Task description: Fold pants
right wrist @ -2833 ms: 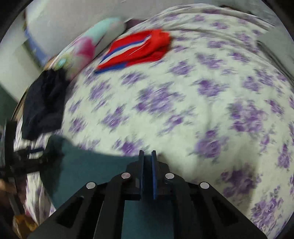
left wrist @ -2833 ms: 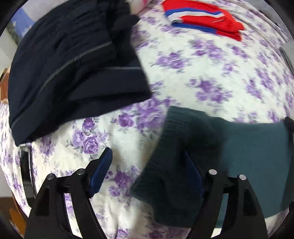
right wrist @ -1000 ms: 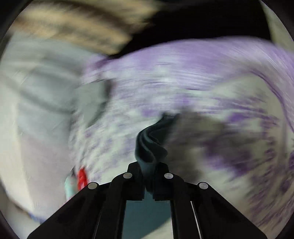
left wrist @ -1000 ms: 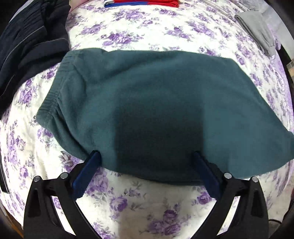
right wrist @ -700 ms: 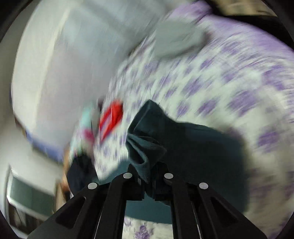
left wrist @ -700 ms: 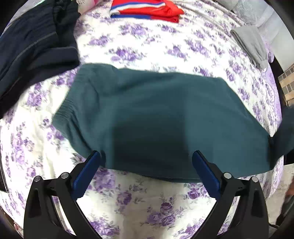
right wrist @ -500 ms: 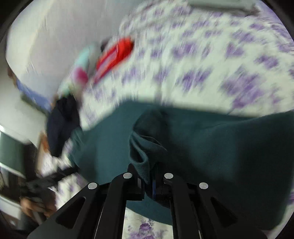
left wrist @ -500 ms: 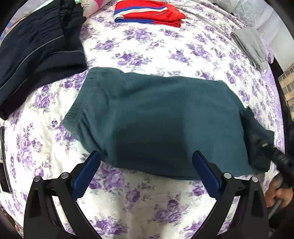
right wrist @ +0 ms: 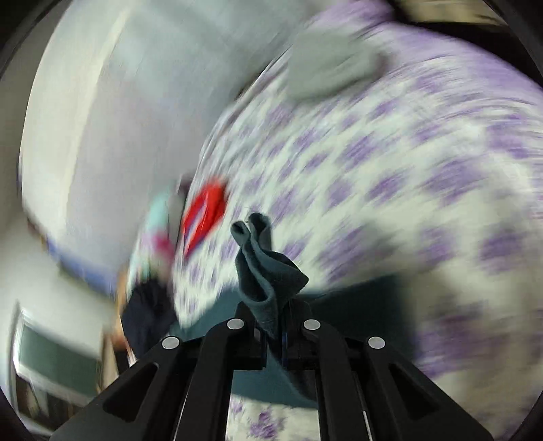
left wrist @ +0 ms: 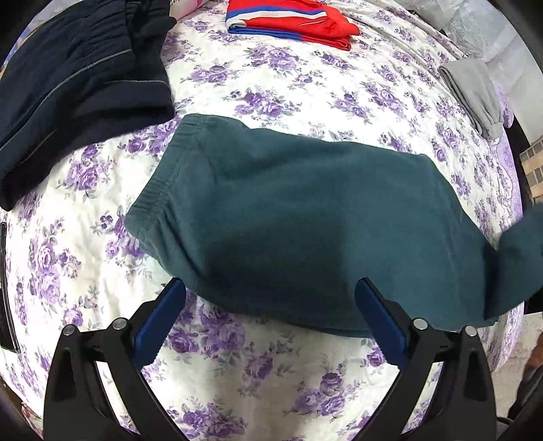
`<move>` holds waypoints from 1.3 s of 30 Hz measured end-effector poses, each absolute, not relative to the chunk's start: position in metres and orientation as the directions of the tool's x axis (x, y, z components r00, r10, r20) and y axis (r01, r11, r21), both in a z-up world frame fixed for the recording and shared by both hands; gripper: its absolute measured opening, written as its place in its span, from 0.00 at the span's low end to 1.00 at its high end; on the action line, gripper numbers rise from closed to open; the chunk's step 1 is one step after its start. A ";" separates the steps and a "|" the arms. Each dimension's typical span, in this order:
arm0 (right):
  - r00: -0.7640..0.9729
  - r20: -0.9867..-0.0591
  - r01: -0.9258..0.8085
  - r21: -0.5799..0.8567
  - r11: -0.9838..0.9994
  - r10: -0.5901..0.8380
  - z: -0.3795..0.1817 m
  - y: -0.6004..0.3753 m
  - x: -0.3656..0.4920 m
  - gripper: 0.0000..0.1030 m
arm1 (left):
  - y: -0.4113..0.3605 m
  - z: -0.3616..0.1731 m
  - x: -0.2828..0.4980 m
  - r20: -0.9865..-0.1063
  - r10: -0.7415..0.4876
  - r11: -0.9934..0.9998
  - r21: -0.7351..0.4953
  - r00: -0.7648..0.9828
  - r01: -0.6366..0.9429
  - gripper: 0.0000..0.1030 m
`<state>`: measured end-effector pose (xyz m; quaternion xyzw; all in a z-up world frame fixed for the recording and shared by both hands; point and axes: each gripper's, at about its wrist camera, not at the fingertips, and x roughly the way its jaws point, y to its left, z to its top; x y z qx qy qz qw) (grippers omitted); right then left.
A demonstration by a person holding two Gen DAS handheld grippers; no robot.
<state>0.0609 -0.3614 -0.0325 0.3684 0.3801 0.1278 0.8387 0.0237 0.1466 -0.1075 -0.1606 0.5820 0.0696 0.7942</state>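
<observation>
Dark teal pants point(left wrist: 305, 224) lie spread across a bed point(left wrist: 305, 88) covered in a white sheet printed with purple flowers. The elastic waistband points to the left of the left wrist view, toward a heap of navy clothing point(left wrist: 78, 78), and the legs run off to the right. The left gripper point(left wrist: 269, 305) hovers at the near edge of the pants with its blue-padded fingers point(left wrist: 159, 315) spread wide and nothing between them; that near edge lies just ahead of and between the two fingertips, apart from them. At the right border of that view the leg end of the pants rises off the bed. The right gripper point(right wrist: 273, 325) is pressed together on a bunched fold of the same teal fabric point(right wrist: 264, 271), which stands up in a crumpled peak above the jaws. The right wrist view is heavily blurred, and more teal cloth shows beneath the gripper. A folded red garment with blue and white stripes point(left wrist: 292, 20) sits at the far side of the bed, and a folded grey garment point(left wrist: 475, 91) lies near the right edge, both well apart from the pants.
</observation>
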 end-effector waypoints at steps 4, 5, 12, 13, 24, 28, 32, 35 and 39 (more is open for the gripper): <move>0.782 -0.547 0.284 0.738 0.612 0.297 -0.051 -0.470 0.027 0.08 | 0.147 -0.114 0.028 -0.955 -0.070 0.938 -0.161 0.289 -0.305 0.94; 0.792 -0.561 0.333 0.729 0.599 0.242 -0.059 -0.494 0.018 0.08 | 0.146 -0.115 0.029 -0.957 -0.067 0.939 -0.156 0.284 -0.305 0.94; 0.694 -0.698 0.510 0.649 0.565 0.176 -0.137 -0.544 0.009 0.11 | 0.128 -0.113 0.040 -0.968 -0.016 0.964 -0.081 0.251 -0.251 0.94; 0.703 -0.689 0.508 0.660 0.553 0.176 -0.141 -0.543 0.007 0.13 | 0.125 -0.113 0.042 -0.969 -0.010 0.967 -0.073 0.247 -0.246 0.94; 0.749 -0.653 0.502 0.667 0.550 0.108 -0.107 -0.542 -0.007 0.59 | 0.083 -0.092 0.070 -0.953 -0.021 0.987 -0.068 0.302 -0.147 0.94; 0.700 -0.694 0.500 0.644 0.579 0.168 -0.116 -0.542 0.007 0.61 | 0.028 -0.078 0.086 -0.933 -0.154 0.988 -0.156 0.324 0.019 0.94; 0.687 -0.697 0.492 0.653 0.576 0.204 -0.127 -0.540 0.018 0.63 | -0.044 -0.074 0.107 -0.924 -0.220 0.970 -0.174 0.312 0.170 0.94; 0.690 -0.694 0.478 0.650 0.591 0.205 -0.127 -0.538 0.020 0.63 | -0.097 -0.079 0.122 -0.924 -0.238 0.952 -0.159 0.300 0.263 0.94; 0.689 -0.691 0.462 0.651 0.602 0.218 -0.125 -0.539 0.020 0.61 | -0.148 -0.089 0.135 -0.926 -0.288 0.924 -0.203 0.244 0.323 0.94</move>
